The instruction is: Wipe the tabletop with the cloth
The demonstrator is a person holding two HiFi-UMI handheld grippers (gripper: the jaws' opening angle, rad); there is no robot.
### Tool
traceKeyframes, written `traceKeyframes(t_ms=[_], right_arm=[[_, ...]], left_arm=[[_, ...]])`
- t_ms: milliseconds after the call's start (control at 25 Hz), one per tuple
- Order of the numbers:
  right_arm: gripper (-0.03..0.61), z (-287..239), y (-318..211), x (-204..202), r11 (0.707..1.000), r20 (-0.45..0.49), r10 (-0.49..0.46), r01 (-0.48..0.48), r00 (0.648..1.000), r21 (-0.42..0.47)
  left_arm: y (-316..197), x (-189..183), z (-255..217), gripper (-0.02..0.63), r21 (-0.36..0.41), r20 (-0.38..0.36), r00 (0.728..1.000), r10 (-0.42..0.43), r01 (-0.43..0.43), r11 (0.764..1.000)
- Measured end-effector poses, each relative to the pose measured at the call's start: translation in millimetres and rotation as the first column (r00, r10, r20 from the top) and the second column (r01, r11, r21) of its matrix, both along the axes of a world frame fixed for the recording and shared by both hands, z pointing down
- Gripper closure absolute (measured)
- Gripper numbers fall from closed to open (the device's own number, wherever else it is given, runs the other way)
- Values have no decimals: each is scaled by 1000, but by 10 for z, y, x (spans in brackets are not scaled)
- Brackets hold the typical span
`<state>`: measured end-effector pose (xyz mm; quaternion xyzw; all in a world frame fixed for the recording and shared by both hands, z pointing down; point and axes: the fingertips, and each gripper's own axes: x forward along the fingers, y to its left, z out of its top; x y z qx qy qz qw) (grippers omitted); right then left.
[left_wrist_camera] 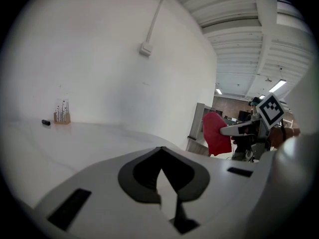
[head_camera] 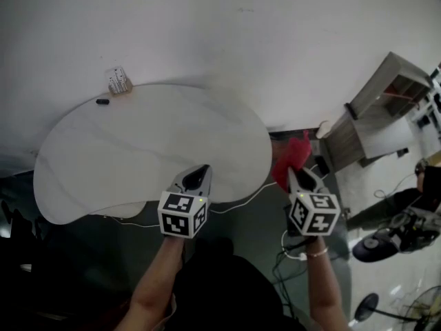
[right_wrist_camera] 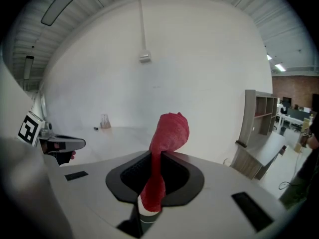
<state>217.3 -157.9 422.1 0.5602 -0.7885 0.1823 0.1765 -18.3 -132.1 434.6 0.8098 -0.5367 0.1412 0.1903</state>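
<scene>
Cloth (right_wrist_camera: 169, 133), red and loosely bunched, is pinched in the right gripper (right_wrist_camera: 158, 154), whose jaws are clamped on its lower part while the rest stands up in a soft fold above the tips. In the head view the cloth (head_camera: 293, 158) hangs in the air just off the right edge of the white tabletop (head_camera: 138, 150), not touching it. The right gripper (head_camera: 295, 174) is beside that same edge.

The left gripper (head_camera: 201, 169) hovers over the near edge of the tabletop. Its jaws meet at the tips with nothing between them, so the left gripper (left_wrist_camera: 161, 149) is closed and empty.

At the far edge of the tabletop stands a small holder (head_camera: 118, 81), with a small black object (head_camera: 102, 102) just beside it.

The cloth looks light, limp and a little fuzzy, so it will probably drape and bunch rather than lie flat by itself. The present hold near one end leaves a free wad to press down. Wiping has not started, by the look of it. The wad will likely drag well on the smooth top but could fold under or slip from a shallow pinch, so a grip deeper into the bunched fabric seems safer.
</scene>
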Motion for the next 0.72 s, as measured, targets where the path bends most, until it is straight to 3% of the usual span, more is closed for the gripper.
traceKeyframes(t_ms=[320, 720], right_arm=[[532, -313, 91, -412, 994, 66, -86, 80, 994, 80], [532, -486, 255, -1033, 965, 85, -222, 207, 971, 161]], left_arm=[[54, -229, -229, 612, 48, 6, 998, -63, 62, 997], [184, -495, -368, 612, 77, 6, 993, -118, 117, 990]])
